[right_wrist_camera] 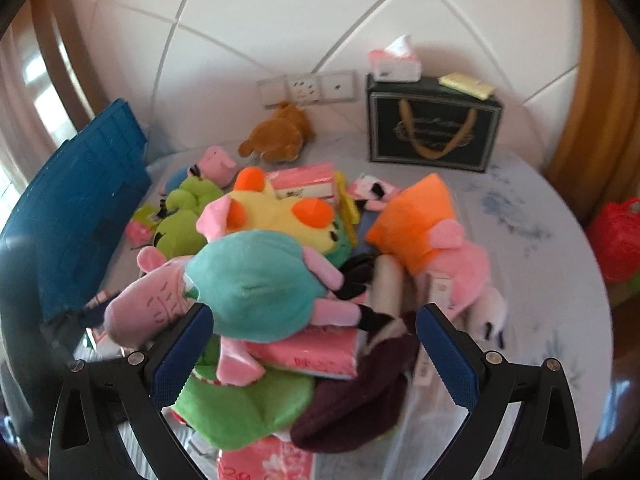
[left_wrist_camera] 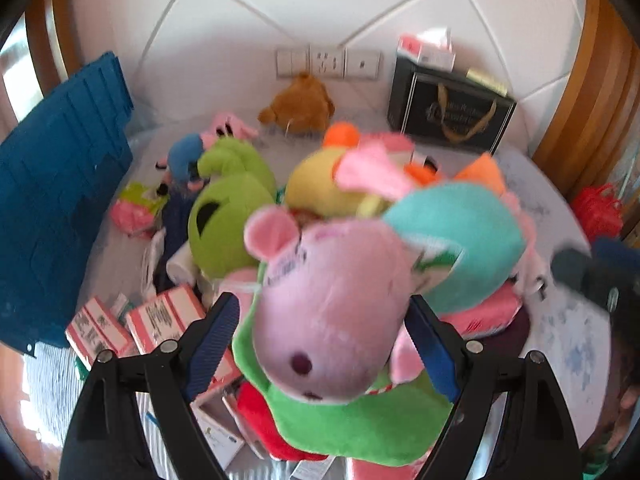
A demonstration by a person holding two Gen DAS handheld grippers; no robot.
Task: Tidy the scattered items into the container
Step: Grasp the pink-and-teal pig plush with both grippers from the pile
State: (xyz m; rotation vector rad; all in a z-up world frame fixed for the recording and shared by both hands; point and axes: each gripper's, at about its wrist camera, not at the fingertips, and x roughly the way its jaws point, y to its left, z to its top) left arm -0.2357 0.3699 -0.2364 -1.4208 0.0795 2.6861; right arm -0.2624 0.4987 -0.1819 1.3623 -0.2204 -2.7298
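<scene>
Two grippers, both spread wide. Left gripper (left_wrist_camera: 322, 306) straddling the pink head of the pig plush (left_wrist_camera: 332, 320): one pad against or very near the cheek, a visible gap at the other, so not clamped on anything. Right gripper (right_wrist_camera: 314, 312) likewise parted, hovering over the pig's teal dress with nothing pressed between the pads.

Pig lying on top of the heap, snout toward the left gripper, body draped over a pink tissue pack (right_wrist_camera: 316, 356) and a green felt toy (left_wrist_camera: 360, 428), with a purple cloth (right_wrist_camera: 352, 412) just beside. Container, a blue crate (left_wrist_camera: 60, 200), standing at the left side of the table (right_wrist_camera: 540, 280), well apart from the pig; only its ribbed outer wall showing, opening not visible.

Risks, judged from this:
- Closing on the rounded, soft head: likely to squeeze it out of the pads, leaving the plush to slip back or roll off the pile.
- Closing too deep: could pinch the green felt along with the head and drag a second item up, then shed it halfway to the crate.
- Lifting by the head alone: body and legs hang and swing, may snag the tissue pack or sweep the red-and-white boxes (left_wrist_camera: 168, 320) off the table edge.
- Carrying left while blurred and fast: easy to strike the crate wall instead of clearing its rim.
- Moving both tools toward one toy: could collide over the teal dress.
</scene>
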